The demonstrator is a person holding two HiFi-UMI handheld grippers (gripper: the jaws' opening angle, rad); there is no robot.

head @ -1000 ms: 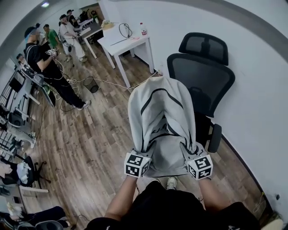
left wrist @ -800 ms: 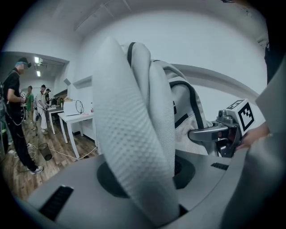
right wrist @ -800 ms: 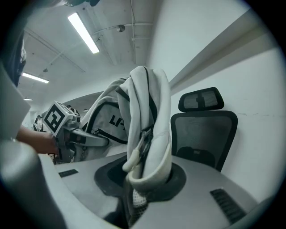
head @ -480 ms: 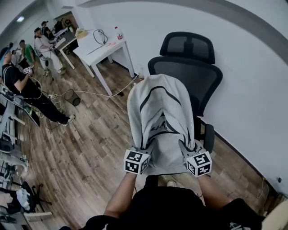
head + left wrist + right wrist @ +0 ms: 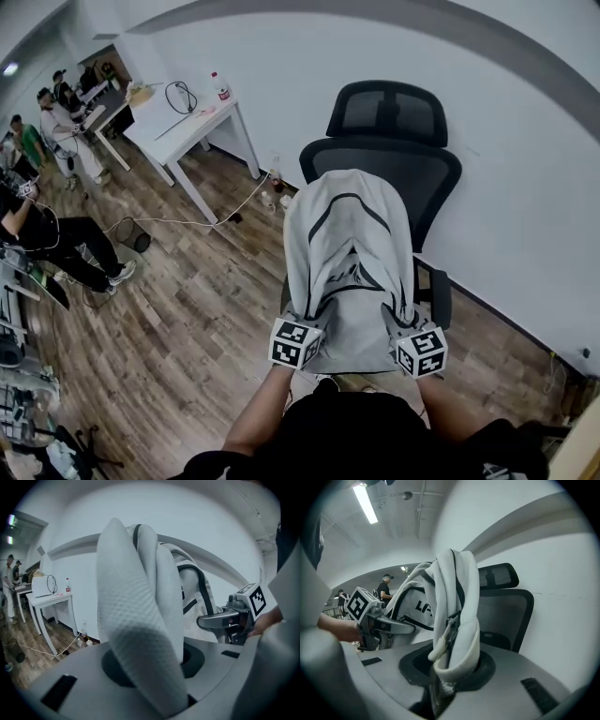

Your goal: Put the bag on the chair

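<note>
Holding the bag (image 5: 349, 253) up with both grippers, we have it in the air right in front of the chair (image 5: 398, 164). From the head view it covers the seat, and we cannot tell if it touches it. Bag is light grey with black trim, its long side running from our hands toward the backrest. Left gripper (image 5: 307, 321) is clamped on the mesh strap (image 5: 136, 620) at the bag's near left corner; in the left gripper view that padded strap fills the gap and the jaws press on it. Right gripper (image 5: 392, 321) is clamped on the folded strap (image 5: 459, 639) at the near right corner. In the right gripper view its jaws pinch that fold low down, and a metal clip (image 5: 449, 623) hangs against it. Both grippers sit level, side by side, with the bag's near end between them. Chair is black with a mesh back and headrest and stands close to the white wall (image 5: 525, 187); one armrest (image 5: 439, 300) shows just right of the bag. We note a white table (image 5: 183, 127) left of the chair along the same wall, with a bottle (image 5: 221, 87) and a cable loop (image 5: 178, 97) on top. Floor (image 5: 187, 319) is wood plank. Several people (image 5: 56, 122) are at far left, well apart from the chair.
</note>
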